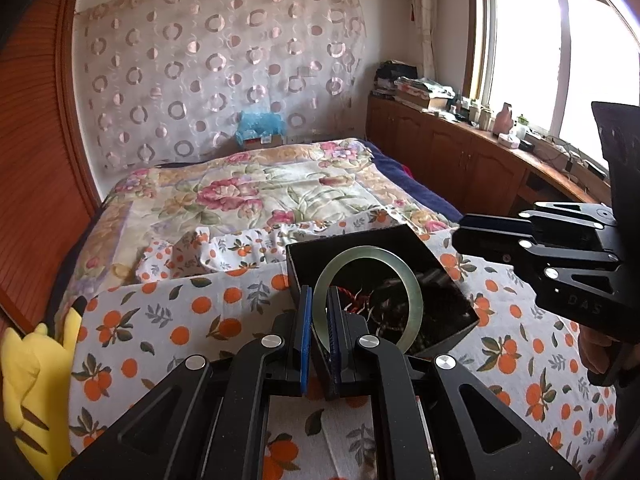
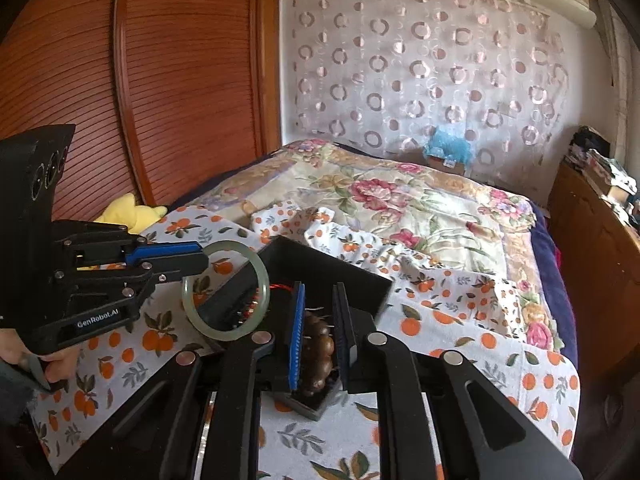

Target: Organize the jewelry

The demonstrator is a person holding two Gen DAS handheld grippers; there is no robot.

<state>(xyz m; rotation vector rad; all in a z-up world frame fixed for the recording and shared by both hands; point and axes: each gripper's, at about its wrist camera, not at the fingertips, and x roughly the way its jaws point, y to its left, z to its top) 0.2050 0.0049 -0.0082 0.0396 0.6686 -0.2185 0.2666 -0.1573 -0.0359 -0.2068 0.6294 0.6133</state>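
Pinching a pale green jade bangle (image 1: 368,300) by its rim, the left gripper (image 1: 319,320) holds the ring upright over the near edge of a black jewelry box (image 1: 384,240) on an orange-print cloth (image 1: 160,320) spread across a bed. The right gripper (image 2: 319,332) has its blue-padded fingers (image 2: 297,336) spread on either side of a brown beaded bracelet (image 2: 318,356) inside the box; whether they touch the beads cannot be told. The box's other contents, including red cord (image 1: 352,298), are a dark tangle. A yellow plush toy (image 1: 28,392) is cut off at the frame edge.
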